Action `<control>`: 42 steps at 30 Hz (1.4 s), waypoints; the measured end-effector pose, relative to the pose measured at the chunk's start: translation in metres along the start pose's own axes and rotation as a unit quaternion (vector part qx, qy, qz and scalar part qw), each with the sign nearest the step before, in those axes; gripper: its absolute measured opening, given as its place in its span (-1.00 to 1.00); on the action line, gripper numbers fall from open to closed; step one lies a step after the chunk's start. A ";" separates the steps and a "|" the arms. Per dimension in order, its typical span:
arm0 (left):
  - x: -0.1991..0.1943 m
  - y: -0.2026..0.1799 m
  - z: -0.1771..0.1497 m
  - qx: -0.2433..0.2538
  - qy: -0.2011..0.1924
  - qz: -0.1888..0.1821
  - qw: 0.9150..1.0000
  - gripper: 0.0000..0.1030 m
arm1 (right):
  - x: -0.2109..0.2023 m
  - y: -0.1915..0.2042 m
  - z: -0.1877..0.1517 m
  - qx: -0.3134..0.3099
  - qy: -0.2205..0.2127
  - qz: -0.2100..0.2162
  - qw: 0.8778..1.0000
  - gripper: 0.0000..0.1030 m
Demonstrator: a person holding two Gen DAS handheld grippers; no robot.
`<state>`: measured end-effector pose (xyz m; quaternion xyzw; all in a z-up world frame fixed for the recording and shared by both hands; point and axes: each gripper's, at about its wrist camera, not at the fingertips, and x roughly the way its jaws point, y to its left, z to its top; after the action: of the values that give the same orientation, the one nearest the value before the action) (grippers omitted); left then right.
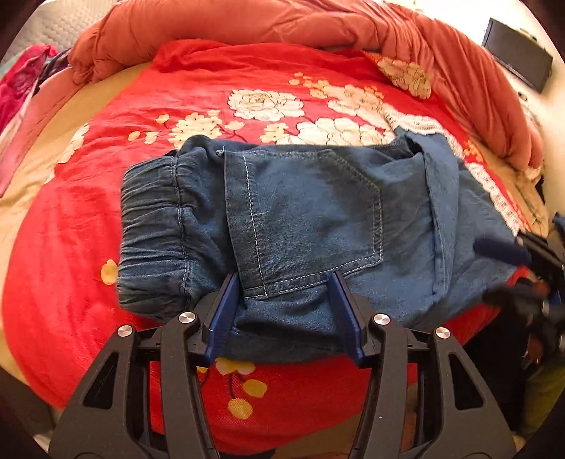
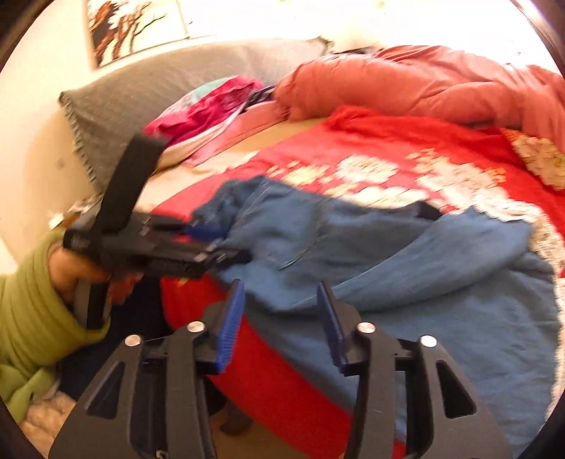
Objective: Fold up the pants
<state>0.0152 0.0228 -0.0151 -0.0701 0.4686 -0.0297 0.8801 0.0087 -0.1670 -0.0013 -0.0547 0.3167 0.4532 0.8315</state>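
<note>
Blue jeans (image 1: 303, 226) spread flat on a red flowered bedspread (image 1: 88, 219), just ahead of the left tongs (image 1: 284, 279); waistband left of those tongs, back pocket straight ahead, a folded leg to the right. Left tongs spread wide, tips at the near denim edge, gripping nothing. Right tongs (image 2: 280, 287) also wide, empty, above the near leg. Orange quilt (image 1: 247, 21) bunched beyond.

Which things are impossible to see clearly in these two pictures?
- Left wrist view: right gripper blurred at the frame edge; jaw state unclear.
- Right wrist view: pants smeared by motion blur; pocket and seams unreadable.
- Right wrist view: pants leg ends cut off by the frame edge.
</note>
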 end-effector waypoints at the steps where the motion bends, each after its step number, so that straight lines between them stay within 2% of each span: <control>1: 0.000 0.000 0.001 0.000 0.000 -0.001 1.000 -0.13 | 0.000 -0.005 0.004 0.008 -0.003 -0.008 1.000 -0.17; 5: -0.002 0.000 0.004 0.003 -0.002 0.004 1.000 -0.13 | 0.017 -0.018 0.015 0.032 0.009 -0.033 0.999 -0.15; 6: -0.002 0.000 0.002 0.003 -0.002 0.003 1.000 -0.13 | 0.022 -0.022 0.014 0.037 0.016 -0.039 0.998 -0.08; 9: -0.002 -0.001 0.002 0.000 -0.001 -0.001 1.000 -0.13 | 0.053 -0.038 0.001 0.048 0.086 -0.086 0.991 -0.07; 12: -0.003 -0.002 -0.001 -0.002 -0.005 0.001 1.000 -0.13 | 0.052 -0.046 -0.007 0.065 0.067 -0.066 0.993 -0.07; 15: -0.012 -0.001 0.001 -0.011 -0.016 0.002 1.000 -0.13 | 0.033 -0.051 -0.005 0.071 0.036 -0.047 0.996 -0.07; 17: -0.027 -0.005 0.003 -0.014 -0.033 -0.009 0.999 -0.13 | 0.015 -0.059 -0.002 0.084 0.006 -0.043 0.996 0.07; 18: -0.036 -0.010 0.005 -0.013 -0.043 -0.018 0.999 -0.13 | 0.008 -0.062 -0.002 0.089 -0.003 -0.050 0.995 0.13; 22: -0.052 -0.038 0.017 0.008 -0.067 -0.026 0.997 -0.07 | -0.018 -0.090 0.000 0.110 -0.038 -0.114 0.987 0.13; 25: -0.051 -0.059 0.026 0.007 -0.064 -0.071 0.995 -0.07 | -0.032 -0.111 -0.004 0.136 -0.057 -0.141 0.979 0.14; 28: -0.051 -0.081 0.034 0.029 -0.076 -0.075 0.994 -0.07 | -0.044 -0.128 -0.010 0.152 -0.075 -0.160 0.972 0.18; 32: -0.021 -0.106 0.043 0.059 -0.047 -0.086 0.993 -0.07 | -0.050 -0.144 -0.016 0.173 -0.087 -0.168 0.967 0.18; 34: 0.006 -0.115 0.048 0.069 -0.015 -0.090 0.993 -0.09 | -0.050 -0.146 -0.019 0.174 -0.085 -0.173 0.966 0.18; 37: 0.043 -0.120 0.058 0.074 0.025 -0.091 0.993 -0.21 | -0.052 -0.148 -0.021 0.170 -0.085 -0.186 0.964 0.18; 39: 0.057 -0.119 0.061 0.079 0.036 -0.089 0.992 -0.28 | -0.054 -0.150 -0.023 0.169 -0.087 -0.195 0.962 0.18; 42: 0.068 -0.115 0.060 0.075 0.044 -0.106 0.991 -0.44 | -0.053 -0.155 -0.026 0.178 -0.086 -0.197 0.960 0.18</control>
<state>0.1046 -0.0930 -0.0210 -0.0517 0.4935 -0.1609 0.8532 0.0979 -0.3052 -0.0213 0.0719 0.3022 0.2200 0.9247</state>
